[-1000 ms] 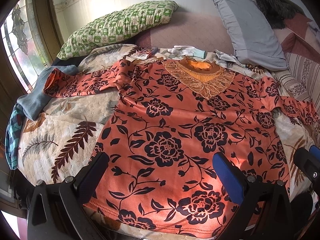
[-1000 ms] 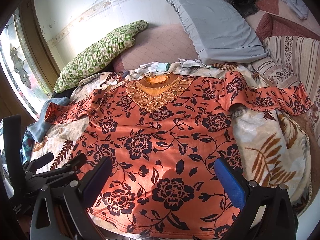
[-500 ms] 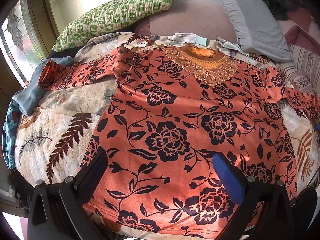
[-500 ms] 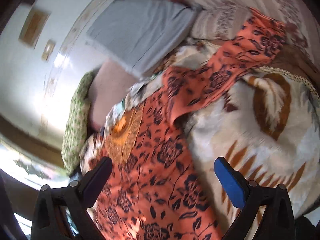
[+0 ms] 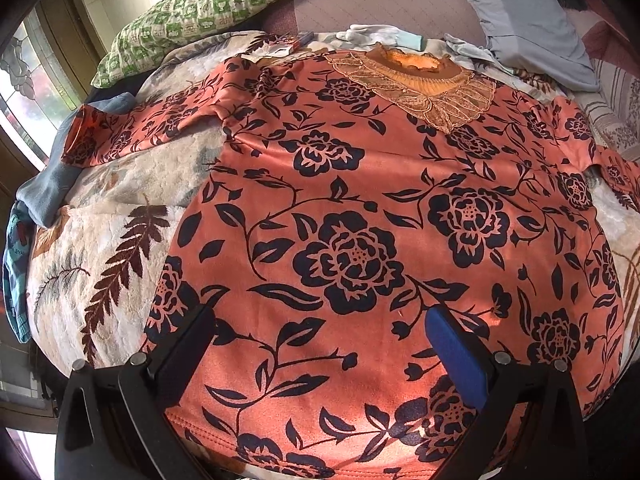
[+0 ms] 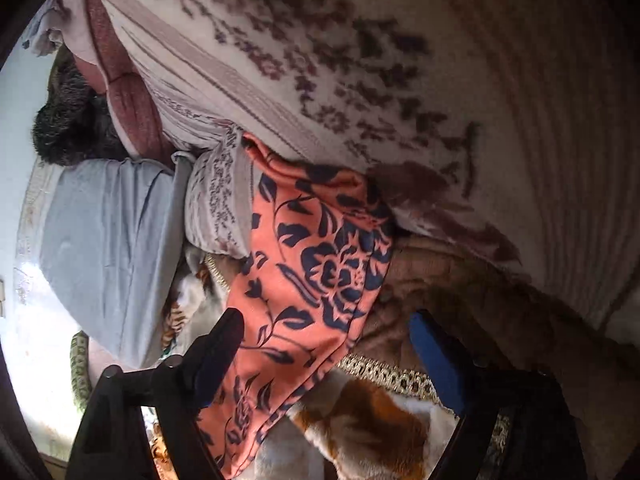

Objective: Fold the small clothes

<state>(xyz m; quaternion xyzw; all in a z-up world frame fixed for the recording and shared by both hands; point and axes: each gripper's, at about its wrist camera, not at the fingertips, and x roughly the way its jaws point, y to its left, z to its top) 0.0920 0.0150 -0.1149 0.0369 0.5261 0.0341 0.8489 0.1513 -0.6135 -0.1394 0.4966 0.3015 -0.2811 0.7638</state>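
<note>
Green checked pillow (image 5: 216, 12), grey pillow (image 5: 524, 20), leaf-print blanket (image 5: 100, 264), striped cushion (image 6: 360, 60)

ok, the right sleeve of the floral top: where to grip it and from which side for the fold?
Grip the right sleeve near its cuff end, coming from above with the fingers straddling its width. It lies flat and narrow on the blanket, stretched away from the body of the top. The right gripper already spans it, jaws just been closing, not yet pinching.
</note>
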